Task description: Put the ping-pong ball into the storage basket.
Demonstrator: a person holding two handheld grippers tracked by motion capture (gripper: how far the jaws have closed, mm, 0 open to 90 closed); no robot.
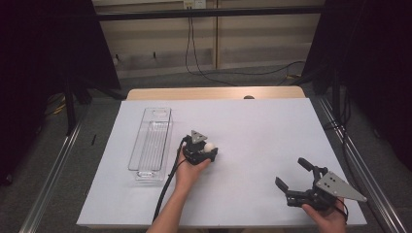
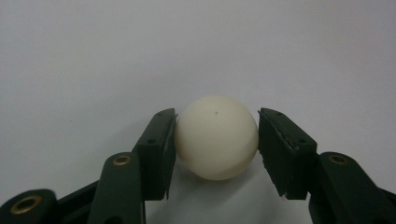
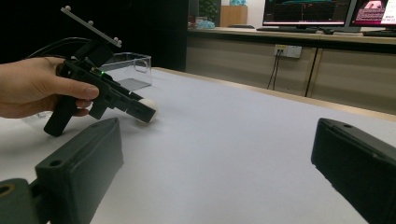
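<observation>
Table covered by a white sheet [image 1: 252,126], plain and unmarked, with a strip of pale wood tabletop [image 1: 214,92] showing along the far edge. On the sheet, left of centre, a clear plastic tray [image 1: 151,143] lies lengthwise, long axis running away from the person. Just to its right, the left gripper [image 1: 208,147], held in the person's left hand [image 1: 190,167], sits low on the sheet with a white ball [image 1: 209,146] between its jaws. In the left gripper view the ball [image 2: 216,137] rests on the white surface; one jaw pad touches its side, the other stands right at the opposite side with at most a sliver of gap, so the jaws are closed to the ball's width, whether fully clamped I cannot tell. A small dark speck on the ball's upper face. Right gripper [image 1: 293,177] near the front right corner of the sheet, held in the right hand [image 1: 330,218], jaws spread wide with nothing between them; well apart from ball and tray. From the right gripper view, the ball [image 3: 148,108] shows at the tip of the left gripper [image 3: 140,109], the tray [image 3: 126,70] behind it. Room: grey floor [image 1: 272,80], metal rails [image 1: 53,174] either side of the table, dark curtains [image 1: 43,48] left and right, pale panelled wall [image 1: 252,34] at the back with black cables [image 1: 194,53] hanging to the floor. The right gripper view also shows a long counter [image 3: 299,60] with lit monitors [image 3: 306,11] on it.
</observation>
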